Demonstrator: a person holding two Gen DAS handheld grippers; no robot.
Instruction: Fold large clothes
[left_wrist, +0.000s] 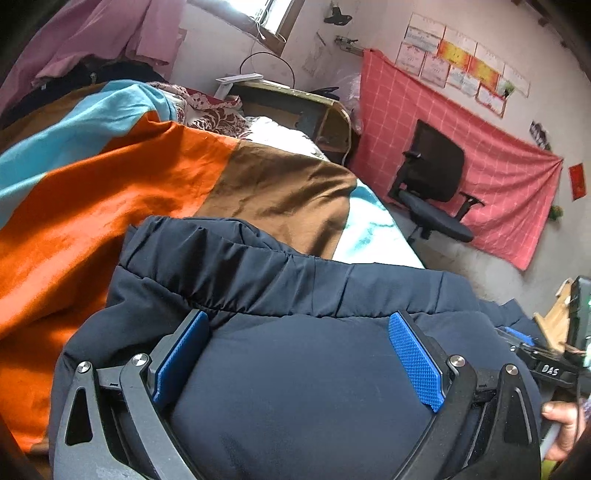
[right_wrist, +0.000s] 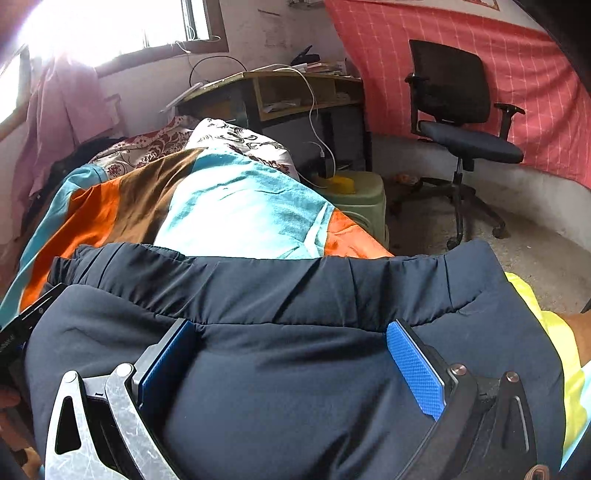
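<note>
Two grippers, both spread wide. Left gripper (left_wrist: 297, 354) and right gripper (right_wrist: 291, 365) each have blue pads either side of a bulge of the navy padded jacket (left_wrist: 295, 387); whether the pads actually press the fabric, can't tell. Jacket fills the near field in both views, lying on the bed's striped cover (left_wrist: 110, 192) in orange, brown and light blue. Beyond: floral pillows (right_wrist: 236, 138), wooden desk (right_wrist: 295, 92) under the window (right_wrist: 110, 22), black office chair (right_wrist: 458, 110) on a bare floor, pink grid cloth (left_wrist: 480, 177) hung on the wall with papers above it.
</note>
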